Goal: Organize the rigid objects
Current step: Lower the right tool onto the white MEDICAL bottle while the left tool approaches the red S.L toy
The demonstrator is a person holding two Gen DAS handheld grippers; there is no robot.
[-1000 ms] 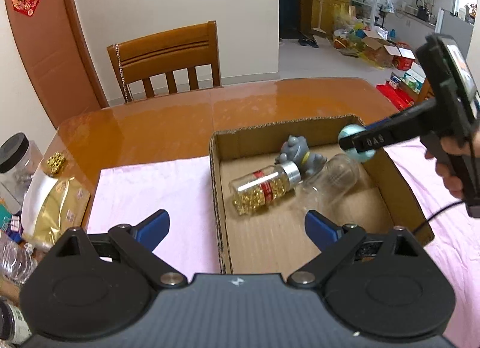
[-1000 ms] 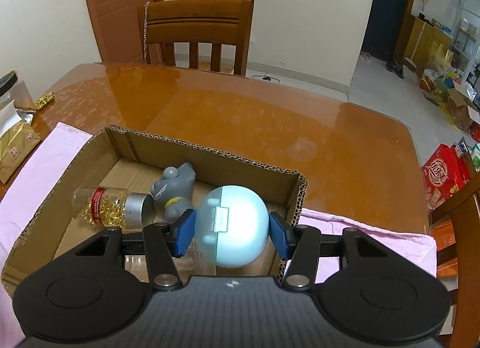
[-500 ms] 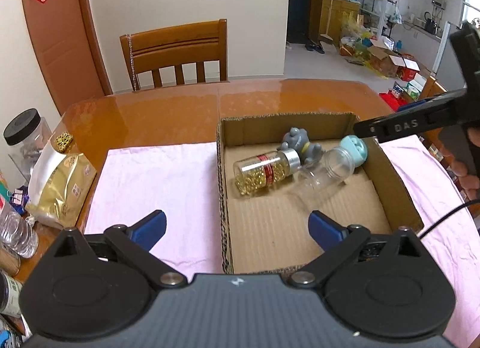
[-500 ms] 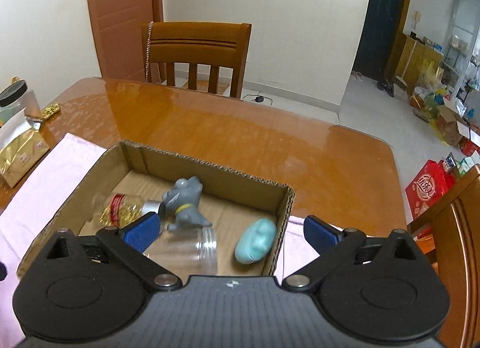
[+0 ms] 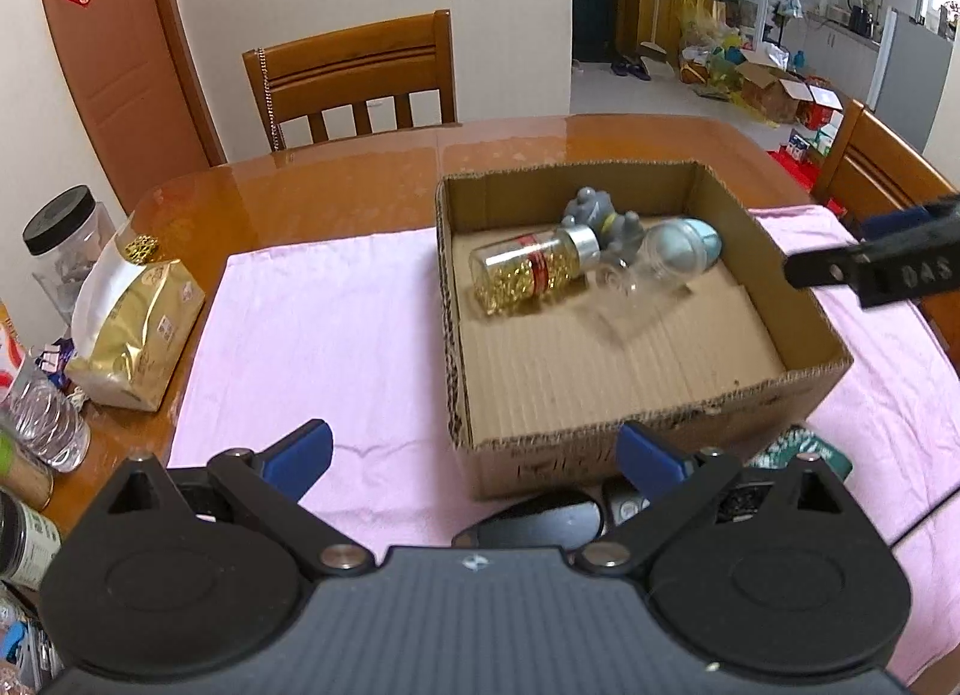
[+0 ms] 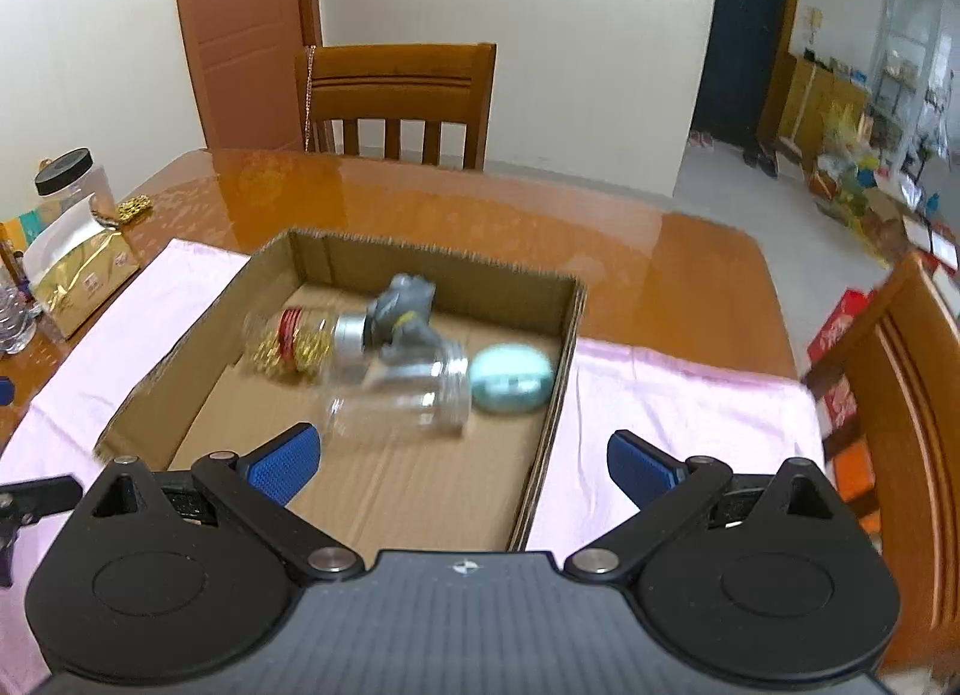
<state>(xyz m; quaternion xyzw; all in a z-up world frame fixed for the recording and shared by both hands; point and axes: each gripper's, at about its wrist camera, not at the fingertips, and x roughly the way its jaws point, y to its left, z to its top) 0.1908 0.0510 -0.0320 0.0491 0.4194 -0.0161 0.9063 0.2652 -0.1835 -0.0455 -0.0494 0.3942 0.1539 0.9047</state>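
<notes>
An open cardboard box (image 5: pixel 654 395) (image 6: pixel 555 395) stands on a pink cloth (image 5: pixel 312 347). Inside lie a bottle of gold capsules (image 5: pixel 528 275) (image 6: pixel 297 341), a grey toy figure (image 5: pixel 600 215) (image 6: pixel 402 308), a clear empty jar (image 5: pixel 639 290) (image 6: pixel 399 398) and a light blue egg-shaped case (image 5: pixel 693 242) (image 6: pixel 510 377). My left gripper (image 5: pixel 474 455) hangs open over the box's near-left corner, holding nothing. My right gripper (image 6: pixel 462 458) is open and empty above the box's near end. In the left wrist view, one black finger (image 5: pixel 864 269) of it reaches in from the right.
A gold bag (image 5: pixel 132 329), a black-lidded jar (image 5: pixel 66 245) and a water bottle (image 5: pixel 42 419) crowd the table's left edge. Black items (image 5: pixel 540 521) lie just in front of the box. Wooden chairs stand at the far side (image 5: pixel 354 77) and at the right (image 6: pixel 900 371).
My right gripper opened and let go of the light blue case, which now lies in the box beside the clear jar. Both grippers drew back from the box.
</notes>
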